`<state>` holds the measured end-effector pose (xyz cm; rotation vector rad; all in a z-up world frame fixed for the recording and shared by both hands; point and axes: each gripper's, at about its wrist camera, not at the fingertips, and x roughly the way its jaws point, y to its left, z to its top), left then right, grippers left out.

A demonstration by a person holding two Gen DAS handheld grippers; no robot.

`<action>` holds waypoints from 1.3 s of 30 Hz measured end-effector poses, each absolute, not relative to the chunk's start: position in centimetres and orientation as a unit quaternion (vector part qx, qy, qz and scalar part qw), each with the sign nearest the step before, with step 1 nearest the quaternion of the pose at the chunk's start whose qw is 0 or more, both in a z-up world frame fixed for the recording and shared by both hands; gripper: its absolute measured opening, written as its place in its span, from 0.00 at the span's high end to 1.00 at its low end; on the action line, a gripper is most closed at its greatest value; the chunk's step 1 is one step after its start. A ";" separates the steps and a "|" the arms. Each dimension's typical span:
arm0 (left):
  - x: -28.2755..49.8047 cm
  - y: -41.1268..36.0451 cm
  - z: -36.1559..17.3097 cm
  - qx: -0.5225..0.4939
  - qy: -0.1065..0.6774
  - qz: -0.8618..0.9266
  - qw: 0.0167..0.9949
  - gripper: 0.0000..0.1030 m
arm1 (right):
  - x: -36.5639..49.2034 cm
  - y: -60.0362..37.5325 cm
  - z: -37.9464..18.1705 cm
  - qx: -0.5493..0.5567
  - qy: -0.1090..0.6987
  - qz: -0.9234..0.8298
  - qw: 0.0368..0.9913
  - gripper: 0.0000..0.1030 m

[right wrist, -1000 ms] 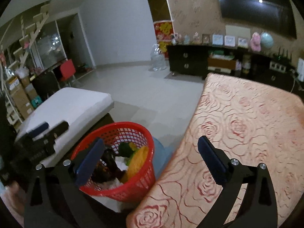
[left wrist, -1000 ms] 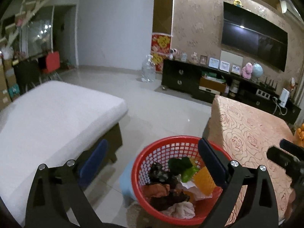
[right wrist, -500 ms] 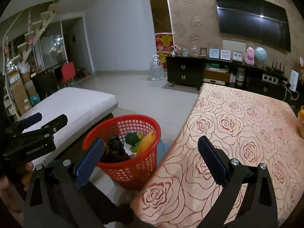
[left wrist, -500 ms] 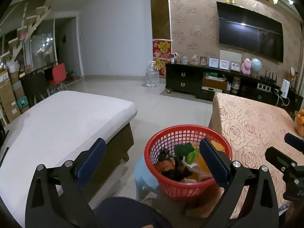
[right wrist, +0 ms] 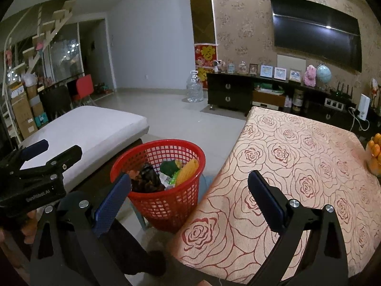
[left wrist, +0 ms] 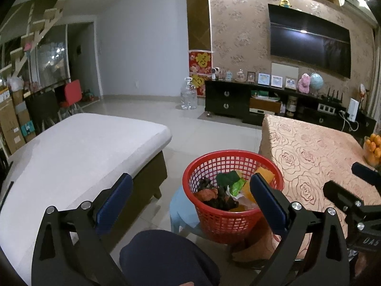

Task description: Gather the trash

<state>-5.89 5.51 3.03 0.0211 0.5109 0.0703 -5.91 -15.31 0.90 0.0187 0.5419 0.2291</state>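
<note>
Left wrist view: looks forward and slightly down between its own two fingers (left wrist: 114, 197); red basket (left wrist: 232, 159) near, lower centre; worktop (left wrist: 309, 147) at right.
Right wrist view: same facing, set further right; worktop (right wrist: 297, 157) fills lower right, basket (right wrist: 158, 147) centre-left.
Shared: basket, worktop, white bed (left wrist: 78, 147), TV wall (right wrist: 238, 23).

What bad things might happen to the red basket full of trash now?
The red basket stands on a small blue stool, not on the floor, so a bump from the left gripper or the person's knee might tip it. Its trash is piled close to the rim, so pieces might spill. The hanging tablecloth lies right beside it and might snag if the basket is lifted.
</note>
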 end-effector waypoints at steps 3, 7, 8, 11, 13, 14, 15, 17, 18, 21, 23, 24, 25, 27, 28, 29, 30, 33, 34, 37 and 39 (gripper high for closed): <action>-6.0 5.3 3.0 0.012 0.250 0.033 0.968 0.08 | -6.0 -15.1 0.8 0.007 0.269 0.113 0.956 0.07; -6.0 4.9 2.9 0.014 0.252 0.023 0.967 0.08 | -5.9 -15.1 0.5 0.009 0.274 0.110 0.955 0.07; -6.0 4.9 2.8 0.012 0.255 0.020 0.967 0.08 | -5.9 -15.2 0.5 0.009 0.275 0.110 0.955 0.07; -5.9 5.0 2.6 0.006 0.259 0.019 0.966 0.08 | -5.8 -15.2 0.5 0.009 0.276 0.110 0.955 0.07; -5.8 5.1 2.5 0.003 0.261 0.019 0.965 0.08 | -5.8 -15.2 0.5 0.008 0.276 0.110 0.955 0.07; -5.8 5.2 2.5 0.002 0.261 0.019 0.965 0.08 | -5.8 -15.2 0.5 0.009 0.276 0.110 0.955 0.07; -5.8 5.2 2.5 0.002 0.261 0.019 0.965 0.08 | -5.8 -15.2 0.5 0.009 0.276 0.110 0.955 0.07; -5.8 5.2 2.5 0.001 0.261 0.017 0.965 0.08 | -5.8 -15.2 0.5 0.010 0.276 0.110 0.955 0.07; -5.8 5.3 2.4 0.001 0.261 0.017 0.965 0.08 | -5.8 -15.2 0.5 0.009 0.276 0.109 0.955 0.07; -5.7 5.2 2.3 0.003 0.263 0.015 0.965 0.08 | -5.8 -15.2 0.5 0.009 0.276 0.109 0.955 0.07; -5.6 5.1 2.3 0.004 0.263 0.015 0.965 0.08 | -5.8 -15.2 0.5 0.008 0.276 0.109 0.955 0.07; -5.6 5.0 2.3 0.004 0.264 0.014 0.964 0.08 | -5.8 -15.2 0.5 0.009 0.276 0.109 0.955 0.07; -5.6 5.1 2.3 0.003 0.264 0.013 0.964 0.08 | -5.8 -15.2 0.5 0.008 0.276 0.109 0.955 0.07; -5.6 5.0 2.3 0.004 0.264 0.014 0.964 0.08 | -5.8 -15.2 0.5 0.008 0.276 0.109 0.955 0.07; -5.6 5.1 2.3 0.004 0.265 0.015 0.964 0.08 | -5.8 -15.2 0.5 0.008 0.276 0.109 0.955 0.07; -5.6 5.1 2.2 0.004 0.265 0.015 0.964 0.08 | -5.8 -15.2 0.5 0.008 0.276 0.109 0.955 0.07; -5.6 5.1 2.1 0.003 0.266 0.015 0.964 0.08 | -5.8 -15.2 0.5 0.008 0.276 0.109 0.955 0.07; -5.6 5.1 2.1 0.004 0.265 0.017 0.964 0.08 | -5.8 -15.1 0.5 0.008 0.276 0.109 0.955 0.07; -5.6 5.1 2.1 0.005 0.265 0.017 0.964 0.08 | -5.8 -15.1 0.4 0.008 0.277 0.109 0.955 0.07; -5.5 5.1 2.0 0.005 0.266 0.020 0.964 0.08 | -5.8 -15.1 0.2 0.007 0.277 0.110 0.954 0.07; -5.4 5.0 1.9 0.008 0.268 0.026 0.963 0.08 | -5.9 -15.1 0.2 0.007 0.278 0.110 0.954 0.07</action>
